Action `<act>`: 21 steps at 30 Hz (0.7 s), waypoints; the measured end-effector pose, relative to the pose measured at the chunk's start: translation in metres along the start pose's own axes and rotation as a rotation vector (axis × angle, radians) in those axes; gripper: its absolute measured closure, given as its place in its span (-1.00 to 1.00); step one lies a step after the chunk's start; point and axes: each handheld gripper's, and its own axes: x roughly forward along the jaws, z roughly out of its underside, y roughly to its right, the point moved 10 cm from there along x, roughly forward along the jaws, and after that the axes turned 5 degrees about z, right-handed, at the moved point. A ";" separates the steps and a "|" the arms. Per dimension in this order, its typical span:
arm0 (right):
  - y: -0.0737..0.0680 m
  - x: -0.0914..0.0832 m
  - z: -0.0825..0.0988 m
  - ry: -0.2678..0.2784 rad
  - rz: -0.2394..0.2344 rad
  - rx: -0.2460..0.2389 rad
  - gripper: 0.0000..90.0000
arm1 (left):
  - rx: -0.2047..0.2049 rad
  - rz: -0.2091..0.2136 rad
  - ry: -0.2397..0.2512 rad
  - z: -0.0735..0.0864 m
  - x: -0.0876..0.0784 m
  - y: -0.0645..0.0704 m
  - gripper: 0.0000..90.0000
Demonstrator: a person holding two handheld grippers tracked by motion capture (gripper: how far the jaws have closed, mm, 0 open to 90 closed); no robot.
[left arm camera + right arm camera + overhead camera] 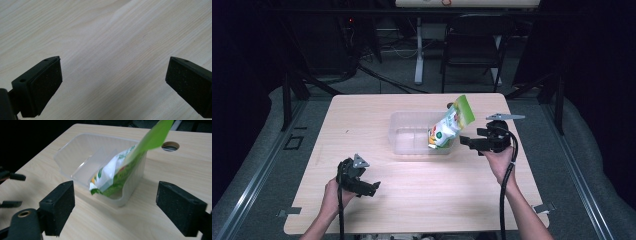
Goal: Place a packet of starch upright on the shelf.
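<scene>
A green and white snack bag (449, 125) leans in the right-hand end of a clear plastic tub (404, 131) that sits near the middle of the wooden table (362, 120). Its lower end is down inside the tub and its green top edge sticks up and out over the rim, tilted to the right. In the right gripper view the bag (117, 172) lies against the tub's near wall (132, 187), and the green top is blurred and cut off by the upper edge of the picture, so its print cannot be read there (the frosted wall also dims the part behind it).

The right gripper (468, 141) hangs just to the right of the tub, pointing at it, with its jaws standing wide apart and nothing between them; the bag is free of them. Its own view shows both black pads clear of the tub.

The left gripper (373, 188) is held low over the near left part of the table, well apart from the tub. Its jaws are wide open too, with bare wood between them. In its own view both jaws are cut off by the picture's edges.
</scene>
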 end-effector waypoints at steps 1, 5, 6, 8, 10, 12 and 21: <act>0.000 -0.004 0.003 -0.008 -0.002 -0.009 -0.71 | 0.000 0.000 0.000 0.000 0.000 0.000 -0.98; 0.000 -0.018 0.016 -0.035 0.000 -0.038 -0.80 | -0.002 -0.001 0.001 0.000 0.000 0.000 -0.99; 0.000 -0.021 0.021 -0.047 0.004 -0.046 -0.80 | -0.001 -0.004 0.000 0.000 0.000 0.000 -0.99; 0.001 -0.026 0.029 -0.053 0.006 -0.046 -0.81 | -0.002 -0.004 0.002 0.000 0.000 0.000 -0.99; 0.003 -0.029 0.041 -0.068 0.009 -0.044 -0.81 | -0.002 -0.002 -0.003 0.000 0.000 0.000 -0.99; 0.007 -0.031 0.057 -0.093 0.034 -0.057 -0.83 | -0.003 0.000 0.001 0.000 0.001 0.001 -0.99; 0.019 -0.021 0.101 -0.192 0.038 -0.069 -1.00 | 0.001 0.003 0.000 0.000 0.001 0.000 -0.99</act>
